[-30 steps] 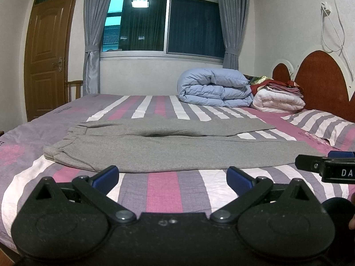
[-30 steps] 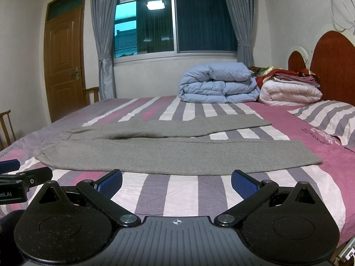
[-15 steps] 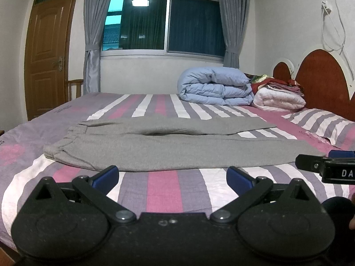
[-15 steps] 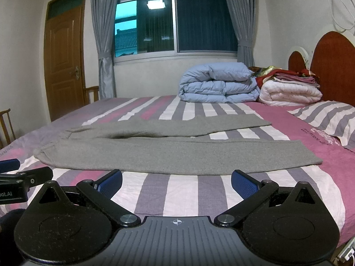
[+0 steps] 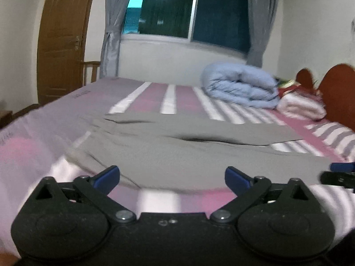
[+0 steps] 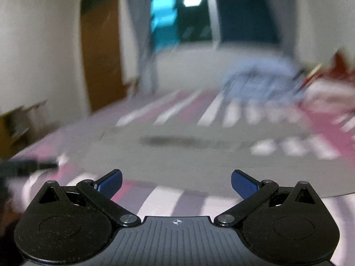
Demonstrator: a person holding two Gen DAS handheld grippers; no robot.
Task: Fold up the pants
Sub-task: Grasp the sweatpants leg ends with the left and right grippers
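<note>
The pants (image 5: 199, 155) lie flat on the bed (image 5: 55, 119), grey, spread sideways across the striped sheet. In the left wrist view the waist end sits toward the left and the two legs run off to the right, the far leg angled slightly away from the near one, with a dark fold shadow between them. The near hem edge lies just ahead of both grippers.

The left gripper (image 5: 172, 175) hangs over the near edge of the pants with its jaws spread wide; they have just been closing a little, and nothing is between them — the blue pads (image 5: 106, 176) stand clear of the cloth. The right gripper (image 6: 176, 182) is also spread wide with nothing between its pads (image 6: 244, 186); its view is heavily blurred, so fine detail of the cloth is lost there. A tip of the right gripper shows at the right edge of the left wrist view, near the leg ends of the pants.

At the far side of the bed a blue duvet (image 5: 241, 86) is folded into a roll, with a pink-and-white pile (image 5: 299, 106) just beside it against the headboard (image 5: 337, 88). Behind stand a window (image 5: 188, 13) with grey curtains (image 5: 111, 26) and a wooden door (image 5: 62, 37).
</note>
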